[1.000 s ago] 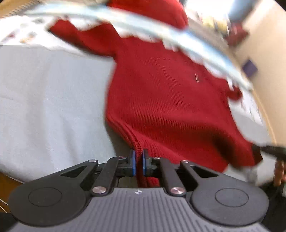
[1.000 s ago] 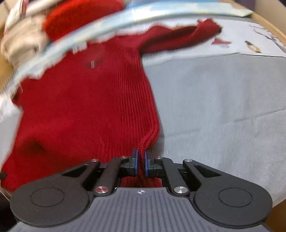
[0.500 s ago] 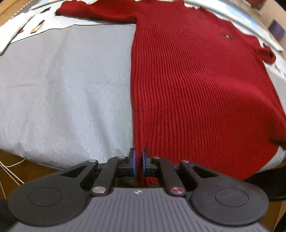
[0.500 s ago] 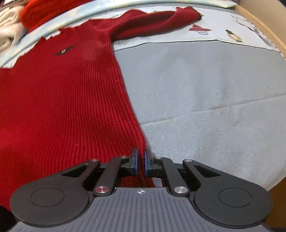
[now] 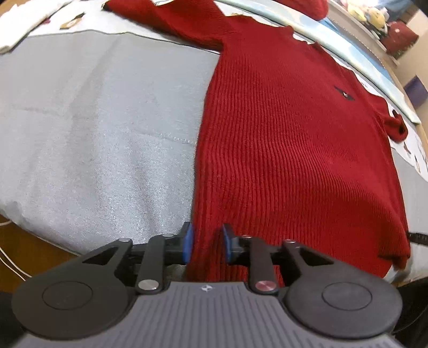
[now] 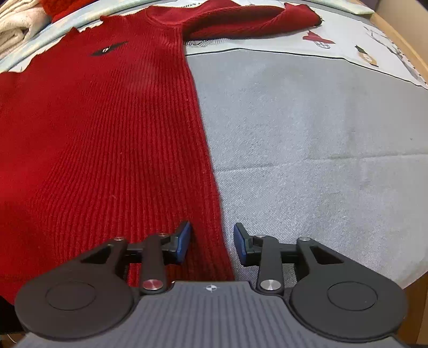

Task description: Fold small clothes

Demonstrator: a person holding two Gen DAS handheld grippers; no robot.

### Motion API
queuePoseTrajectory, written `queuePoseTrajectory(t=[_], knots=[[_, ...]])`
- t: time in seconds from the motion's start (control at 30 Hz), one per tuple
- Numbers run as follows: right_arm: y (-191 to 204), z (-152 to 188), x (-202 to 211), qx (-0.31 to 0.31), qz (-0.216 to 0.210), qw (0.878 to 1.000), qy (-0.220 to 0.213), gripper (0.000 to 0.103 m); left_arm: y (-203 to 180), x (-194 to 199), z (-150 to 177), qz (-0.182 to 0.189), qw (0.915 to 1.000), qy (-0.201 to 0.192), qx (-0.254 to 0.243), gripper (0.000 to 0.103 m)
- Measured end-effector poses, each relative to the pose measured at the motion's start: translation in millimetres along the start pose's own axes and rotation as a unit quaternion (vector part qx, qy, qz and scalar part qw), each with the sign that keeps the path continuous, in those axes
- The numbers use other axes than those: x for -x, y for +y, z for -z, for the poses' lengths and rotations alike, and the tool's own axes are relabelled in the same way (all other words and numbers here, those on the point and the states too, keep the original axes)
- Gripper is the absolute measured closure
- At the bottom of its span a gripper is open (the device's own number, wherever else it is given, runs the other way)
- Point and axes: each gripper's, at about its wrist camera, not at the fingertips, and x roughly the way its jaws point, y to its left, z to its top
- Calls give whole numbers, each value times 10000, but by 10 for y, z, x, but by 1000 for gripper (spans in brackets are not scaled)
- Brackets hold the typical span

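Note:
A red ribbed knit sweater lies flat, front up, on a grey cloth, with one sleeve stretched out at the far left. In the right wrist view the same sweater fills the left half, its other sleeve reaching right at the top. My left gripper is opening at the sweater's near left hem corner; the fabric lies loose between its blue pads. My right gripper is opening at the near right hem corner, with the sweater's edge between the parted pads and untouched by them.
The grey cloth covers a wooden table whose edge shows at the near left. A printed cloth with small figures lies at the far right. Folded pale and red clothes sit at the far left.
Both grippers, shut on the sweater's hem corners before, have sunk toward the table and opened. The sweater went from hanging, blurred, to lying flat.

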Motion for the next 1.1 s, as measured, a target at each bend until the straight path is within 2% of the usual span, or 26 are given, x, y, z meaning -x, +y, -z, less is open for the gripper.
queuePoseTrajectory(t=[0.23, 0.27, 0.3, 0.33, 0.37, 0.4, 0.43, 0.5, 0.53, 0.57, 0.6, 0.67, 0.73, 0.8, 0.87, 1.0, 1.07, 1.1], knots=[[-26, 4, 24, -25, -104, 9999, 69, 62, -81, -123, -31, -157, 9996, 178, -153, 75], [-16, 4, 30, -6, -135, 9999, 70, 67, -84, -146, -30, -163, 9995, 200, -181, 76], [-30, -46, -22, 18, -223, 9997, 76, 81, -104, -160, -30, -175, 9993, 224, -232, 77], [-15, -47, -12, 64, -293, 9995, 68, 88, -131, -182, -44, -189, 9991, 222, -303, 86], [4, -47, 0, 130, -264, 9996, 30, 90, -169, -178, -38, -215, 9988, 163, -420, 93], [6, -50, 14, 134, -272, 9995, -20, 92, -185, -139, -35, -189, 9987, 58, -472, 96], [-22, -65, 60, 33, -365, 9992, -161, 92, -172, -56, -26, -155, 9987, -140, -460, 96], [-187, -121, 348, -544, -711, 9906, -1032, 97, -76, 236, -52, -263, 9951, -932, -183, 96], [-309, -148, 512, -827, -796, 9823, -1478, 97, -18, 314, -62, -316, 9935, -1096, -50, 96], [-415, -162, 584, -1042, -776, 9781, -1626, 97, 37, 291, -73, -334, 9947, -967, 72, 96], [-486, -164, 546, -1242, -802, 9781, -1467, 96, 49, 196, -72, -343, 9969, -711, 73, 96], [-485, -151, 269, -1333, -688, 9864, -667, 96, -68, -55, -40, -473, 9981, -159, -347, 96], [-269, -134, 67, -639, -233, 9974, -239, 96, -211, -154, -17, -756, 9939, -56, -807, 96], [-132, -127, 34, -215, -1, 9995, -212, 96, -199, -149, -46, -741, 9947, -44, -717, 96], [-148, -143, 46, -320, 2, 9993, -185, 96, -155, -155, -72, -702, 9961, -24, -536, 96], [-158, -152, 19, -409, 288, 9986, -192, 96, -173, -224, -71, -870, 9939, 22, -684, 94], [-112, -121, 52, -257, 335, 9989, -226, 96, -161, -206, -93, -915, 9937, -49, -642, 85], [-94, -118, 74, -235, 323, 9988, -279, 95, -134, -138, -60, -924, 9938, -171, -589, 84]])
